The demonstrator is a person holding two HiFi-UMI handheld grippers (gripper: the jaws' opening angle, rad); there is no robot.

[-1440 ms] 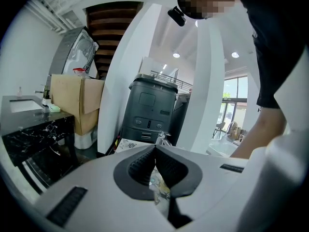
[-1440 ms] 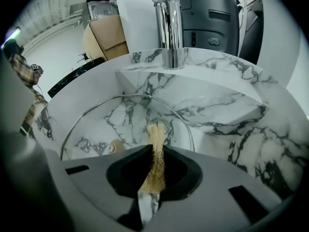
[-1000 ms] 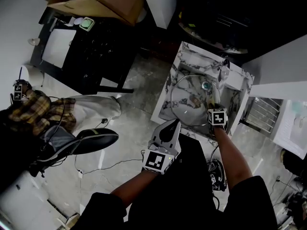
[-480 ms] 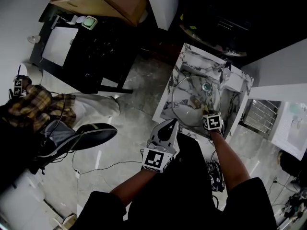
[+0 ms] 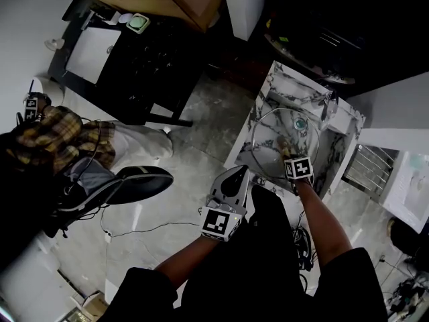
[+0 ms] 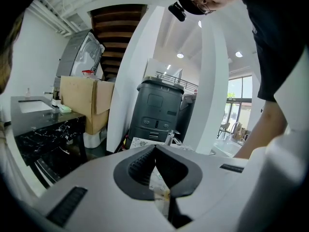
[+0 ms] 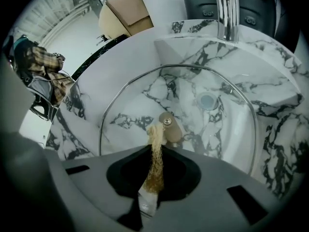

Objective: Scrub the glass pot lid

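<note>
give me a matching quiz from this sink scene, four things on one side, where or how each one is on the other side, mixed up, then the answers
Things
1. glass pot lid
2. scrub pad
3. faucet
4. left gripper

Places or states
A. clamped in the right gripper, sticking out past its jaws
B. lying across the basin of the marble sink
C. upright behind the basin
D. jaws shut on nothing, held away from the sink

Pairs: 1-B, 2-A, 3-C, 4-D

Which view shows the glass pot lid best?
The right gripper view: the glass pot lid fills it, with most of its rim plain. The head view shows it small; the left gripper view hardly shows it.
</note>
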